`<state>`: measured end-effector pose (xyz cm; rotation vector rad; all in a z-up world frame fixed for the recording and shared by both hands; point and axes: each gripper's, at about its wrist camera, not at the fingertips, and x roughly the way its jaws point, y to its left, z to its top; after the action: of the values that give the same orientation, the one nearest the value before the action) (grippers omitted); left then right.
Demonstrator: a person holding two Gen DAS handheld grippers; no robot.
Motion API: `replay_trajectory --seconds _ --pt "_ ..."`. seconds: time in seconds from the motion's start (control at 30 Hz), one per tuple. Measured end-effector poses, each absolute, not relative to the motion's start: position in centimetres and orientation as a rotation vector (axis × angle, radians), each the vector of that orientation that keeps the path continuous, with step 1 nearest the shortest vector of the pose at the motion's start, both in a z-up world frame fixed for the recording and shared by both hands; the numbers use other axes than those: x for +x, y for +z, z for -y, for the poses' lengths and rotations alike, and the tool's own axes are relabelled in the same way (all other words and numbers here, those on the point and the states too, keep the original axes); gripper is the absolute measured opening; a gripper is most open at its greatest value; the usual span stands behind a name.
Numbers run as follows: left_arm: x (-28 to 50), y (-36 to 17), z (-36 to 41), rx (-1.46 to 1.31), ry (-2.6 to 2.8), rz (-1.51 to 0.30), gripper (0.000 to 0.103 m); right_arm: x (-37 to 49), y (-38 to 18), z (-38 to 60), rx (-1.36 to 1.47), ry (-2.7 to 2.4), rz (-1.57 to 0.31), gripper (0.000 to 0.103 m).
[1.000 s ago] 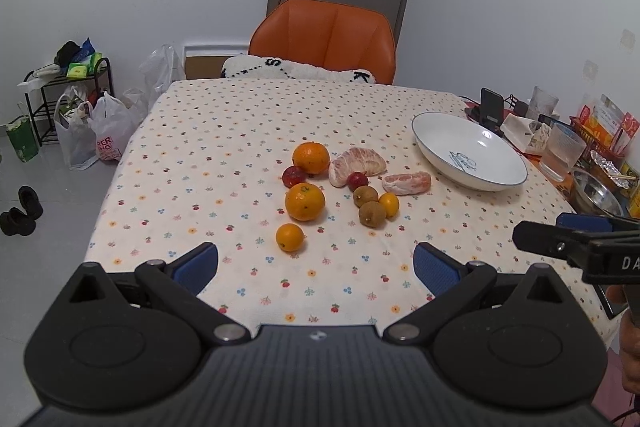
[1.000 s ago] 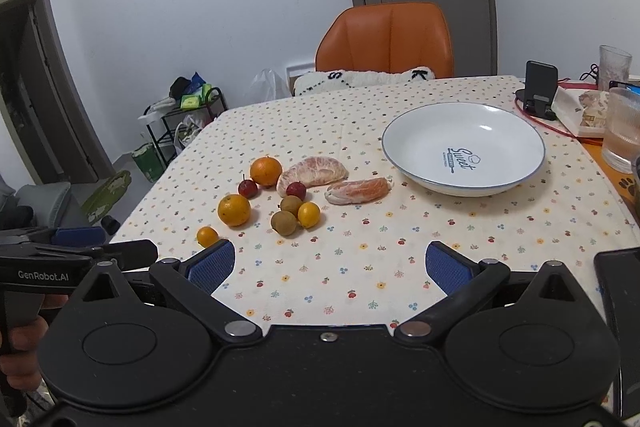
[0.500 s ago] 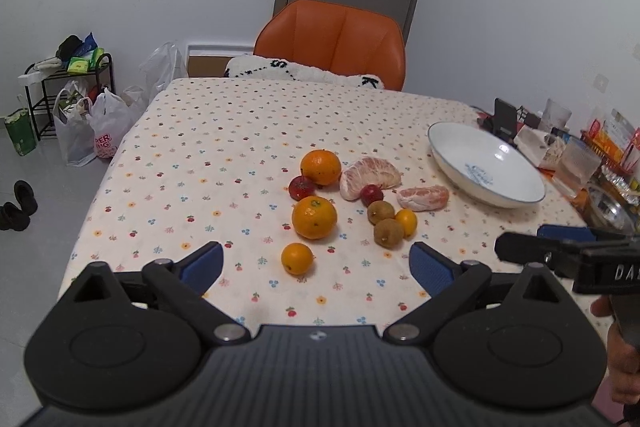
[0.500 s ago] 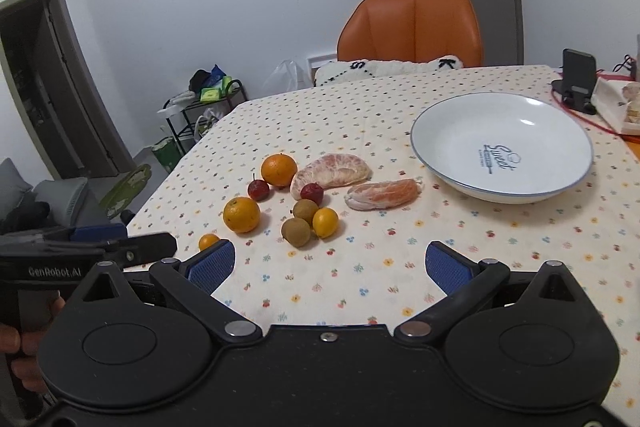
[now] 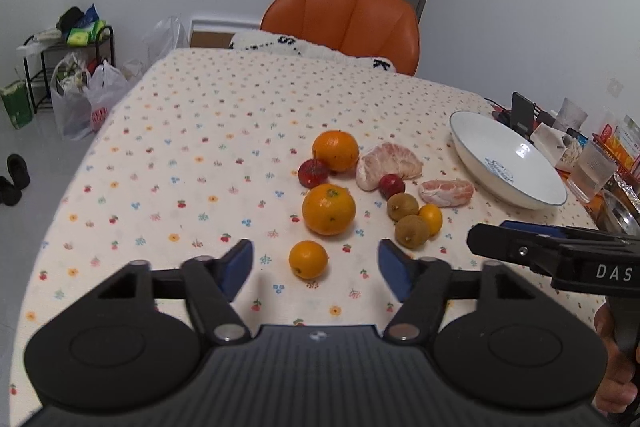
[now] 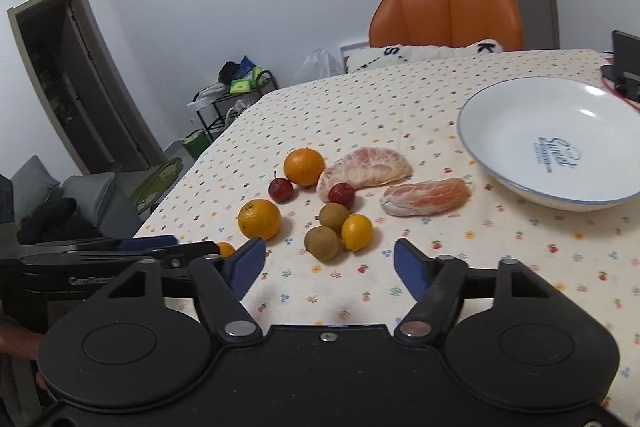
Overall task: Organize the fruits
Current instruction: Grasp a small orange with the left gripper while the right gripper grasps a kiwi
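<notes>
Fruit all on the tablecloth (image 5: 192, 131), none in the white plate (image 6: 520, 131); by the look of it, task barely begun, every piece left to move.

Left gripper (image 5: 316, 265) spread open, empty, low over the cloth. Directly between its blue pads (image 5: 240, 263): small orange (image 5: 308, 259), likely first pick. Just beyond: large orange (image 5: 329, 209), then red fruit (image 5: 314, 173) touching a second large orange (image 5: 335, 151). Beyond and to the right: two brown kiwis (image 5: 412, 231) touching a small yellow citrus (image 5: 431, 219), another red fruit (image 5: 391, 186), big peeled pomelo piece (image 5: 388, 165), smaller peeled segment (image 5: 446, 191). Plate farther right, apart from the pile, empty.

Right gripper (image 6: 330, 265) also wide open, holding nothing. Straight ahead of its tips: the kiwi and yellow citrus cluster (image 6: 338, 231). Ahead and to the right: plate, well apart.

Writing: "DAS" readable on the side of the right gripper as seen from the left wrist; lettering on the left gripper's side in the right wrist view too blurred to read. Blue script "Sweet" printed in the plate, smaller line beneath illegible. Black letters on the white cushion (image 6: 424, 55) at the orange chair (image 6: 448, 11): "S" and "K" visible, rest hidden.
</notes>
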<state>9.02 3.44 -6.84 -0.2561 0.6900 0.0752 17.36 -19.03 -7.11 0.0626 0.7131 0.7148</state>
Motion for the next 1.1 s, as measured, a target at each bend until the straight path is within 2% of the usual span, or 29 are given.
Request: replay_trajectory --seconds 0.17,0.23,0.33,0.47,0.63,0.7,0.83,1.1 --pt "9.8 -7.6 -3.7 -0.255 0.081 -0.704 0.054 18.1 -7.8 18.0 0.06 0.739 -0.738 0.056" --pt "10.1 -7.8 -3.7 -0.263 0.069 -0.707 0.045 18.4 -8.2 17.6 0.057 0.745 -0.749 0.046" --pt "10.5 -8.2 -3.6 -0.27 0.054 -0.719 0.036 18.8 -8.6 17.2 0.062 0.761 -0.77 0.038" --pt "10.7 -8.5 -3.4 -0.26 0.053 -0.716 0.032 19.4 -9.1 16.7 0.056 0.759 -0.781 0.037" --pt "10.9 -9.0 -3.5 -0.261 0.044 -0.721 0.022 19.8 -9.7 16.0 0.051 0.763 -0.793 0.037" --pt "10.9 -9.0 -3.4 -0.257 0.044 -0.719 0.022 19.9 -9.9 15.7 0.043 0.764 -0.792 0.036" --pt "11.0 -8.8 -3.2 -0.247 0.044 -0.712 0.022 20.3 -10.1 15.6 0.05 0.766 -0.787 0.023" --pt "11.1 -7.3 -2.0 -0.227 0.044 -0.679 0.022 19.8 -9.3 17.3 0.096 0.799 -0.76 0.023"
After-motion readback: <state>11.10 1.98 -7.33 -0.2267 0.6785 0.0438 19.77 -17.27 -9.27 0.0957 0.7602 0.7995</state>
